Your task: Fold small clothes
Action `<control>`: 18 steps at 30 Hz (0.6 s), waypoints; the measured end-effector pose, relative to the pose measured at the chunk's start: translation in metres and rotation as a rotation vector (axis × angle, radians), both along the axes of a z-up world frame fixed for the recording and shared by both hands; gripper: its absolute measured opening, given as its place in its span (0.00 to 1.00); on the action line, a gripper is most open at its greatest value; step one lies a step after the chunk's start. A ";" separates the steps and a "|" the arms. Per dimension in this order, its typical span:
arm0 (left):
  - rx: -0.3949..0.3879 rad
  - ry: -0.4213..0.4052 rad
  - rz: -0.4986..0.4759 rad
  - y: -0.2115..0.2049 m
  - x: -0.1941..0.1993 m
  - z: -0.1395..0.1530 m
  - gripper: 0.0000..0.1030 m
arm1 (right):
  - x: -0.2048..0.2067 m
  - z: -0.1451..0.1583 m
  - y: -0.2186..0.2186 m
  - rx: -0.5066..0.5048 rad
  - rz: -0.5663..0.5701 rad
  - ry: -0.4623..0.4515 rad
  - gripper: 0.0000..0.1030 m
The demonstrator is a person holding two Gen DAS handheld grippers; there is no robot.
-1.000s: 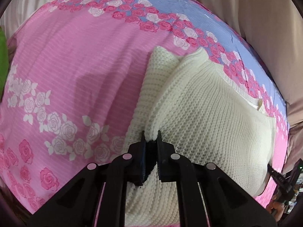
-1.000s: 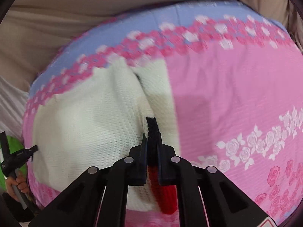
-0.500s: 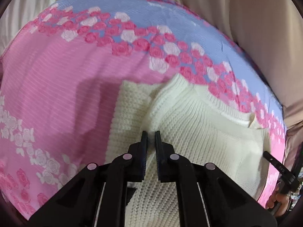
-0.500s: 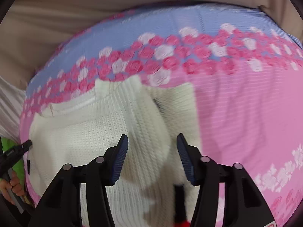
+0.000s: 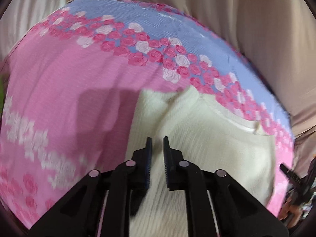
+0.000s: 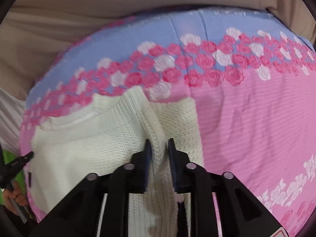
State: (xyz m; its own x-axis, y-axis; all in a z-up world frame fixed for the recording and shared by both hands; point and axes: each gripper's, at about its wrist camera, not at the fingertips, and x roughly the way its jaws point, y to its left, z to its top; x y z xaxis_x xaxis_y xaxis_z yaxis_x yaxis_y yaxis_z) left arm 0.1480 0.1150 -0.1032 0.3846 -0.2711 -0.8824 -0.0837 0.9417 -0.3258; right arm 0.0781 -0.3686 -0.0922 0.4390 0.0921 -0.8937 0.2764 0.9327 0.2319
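Note:
A cream knitted sweater (image 5: 207, 144) lies on a pink and blue rose-print cloth (image 5: 69, 90). It also shows in the right wrist view (image 6: 88, 148). My left gripper (image 5: 157, 140) hovers over the sweater's left part with a small gap between its fingers and nothing in them. My right gripper (image 6: 159, 142) is partly open, its fingers on either side of a raised ridge of the sweater's folded edge (image 6: 156, 138). I cannot tell if they touch the knit.
The rose-print cloth (image 6: 246, 118) covers the work surface, with beige fabric (image 5: 256, 29) behind it. The right gripper's tip (image 5: 292, 175) shows at the left view's right edge, the left gripper's tip (image 6: 21, 160) at the right view's left edge.
Both grippers have let go of the sweater and moved forward over it. The left went from shut on the knit to slightly open. The right opened wide, then narrowed around a ridge.

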 end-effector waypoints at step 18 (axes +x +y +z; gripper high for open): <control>-0.151 0.166 0.076 0.023 -0.083 -0.039 0.13 | -0.141 -0.059 0.020 0.313 -0.175 0.028 0.58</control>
State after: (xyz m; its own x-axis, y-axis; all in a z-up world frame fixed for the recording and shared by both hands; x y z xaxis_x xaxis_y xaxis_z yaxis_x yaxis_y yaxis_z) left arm 0.0652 0.1381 -0.1425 0.2619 -0.3803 -0.8870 -0.2163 0.8725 -0.4380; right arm -0.0625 -0.3485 -0.1514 0.4482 0.2889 -0.8460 0.4359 0.7556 0.4889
